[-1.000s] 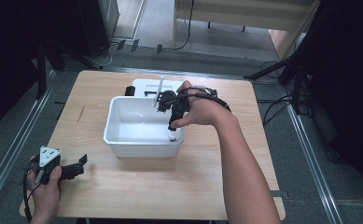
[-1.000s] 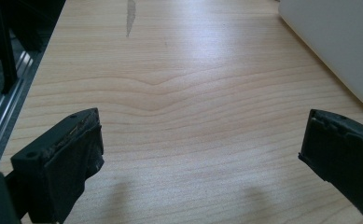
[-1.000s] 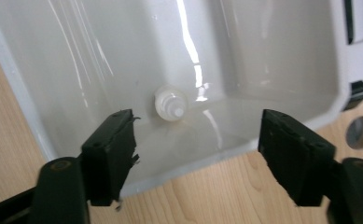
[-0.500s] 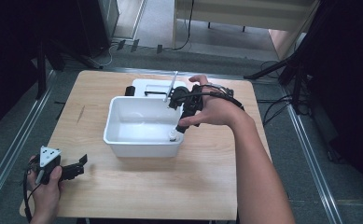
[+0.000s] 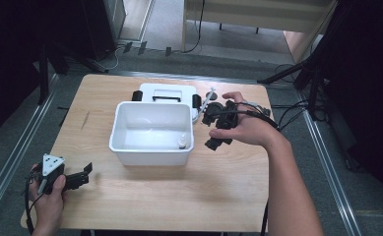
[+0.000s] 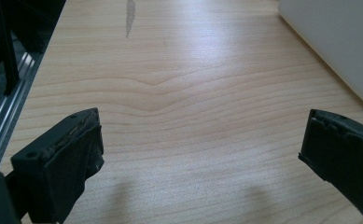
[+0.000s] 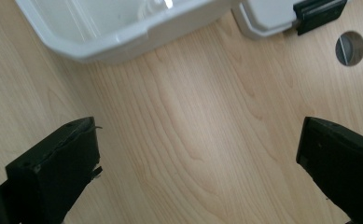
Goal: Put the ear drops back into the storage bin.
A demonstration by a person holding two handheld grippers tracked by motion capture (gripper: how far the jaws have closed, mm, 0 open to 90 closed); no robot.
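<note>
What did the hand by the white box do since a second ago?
The right hand-held gripper pulled back from over the white box to the table on its right, and its jaws have just been opening, with nothing between them. A small bottle stands inside the box. The left hand-held gripper, box and lid stayed put.

This looks like a lab or recording studio rather than a home. A plain wooden table (image 5: 154, 196) stands alone on grey carpeted floor (image 5: 371, 187), flanked by metal rails (image 5: 12, 162) on both sides. Black stands (image 5: 302, 73) and loose cables (image 5: 287, 110) surround it, dark curtains close off the edges — a staged, bare set-up with pale wooden furniture (image 5: 258, 14) behind.
</note>
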